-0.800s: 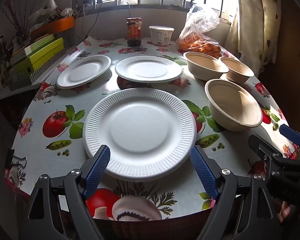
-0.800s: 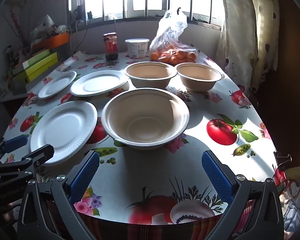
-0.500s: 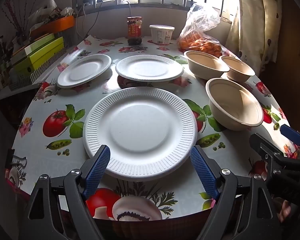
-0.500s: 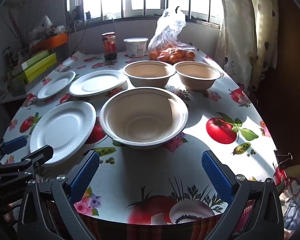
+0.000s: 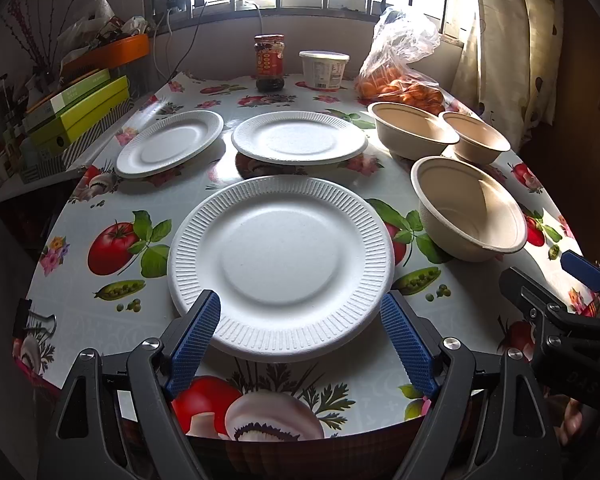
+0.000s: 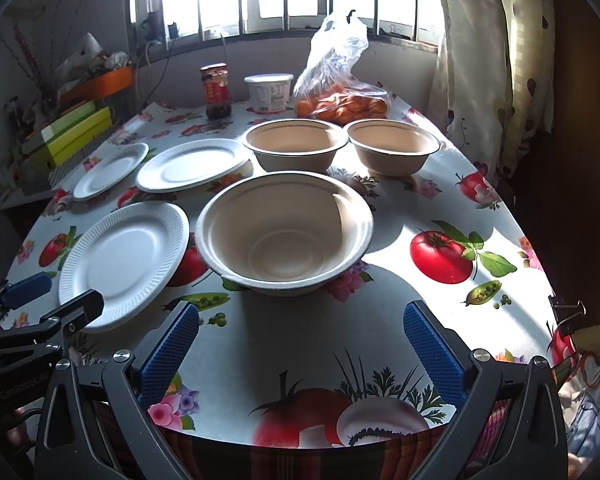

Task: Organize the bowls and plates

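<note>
Three white foam plates lie on the fruit-print table: the nearest plate (image 5: 280,264) straight ahead of my left gripper (image 5: 300,316), two more plates (image 5: 300,138) (image 5: 170,142) behind it. My left gripper stands open, its blue pads on either side of the near plate's front rim without pressing it. Three beige bowls sit to the right: the nearest bowl (image 6: 286,228) lies ahead of my right gripper (image 6: 300,328), the other two (image 6: 296,142) (image 6: 392,144) farther back. The right gripper is open, short of the bowl, with nothing between its fingers.
At the back of the table (image 6: 380,320) stand a dark jar (image 5: 269,62), a white tub (image 5: 323,68) and a plastic bag of oranges (image 5: 400,76). Green boxes (image 5: 76,112) crowd a shelf on the left. A curtain (image 6: 492,60) hangs at the right.
Both views have drifted very slightly; the plates, bowls and both open grippers stand as before.
</note>
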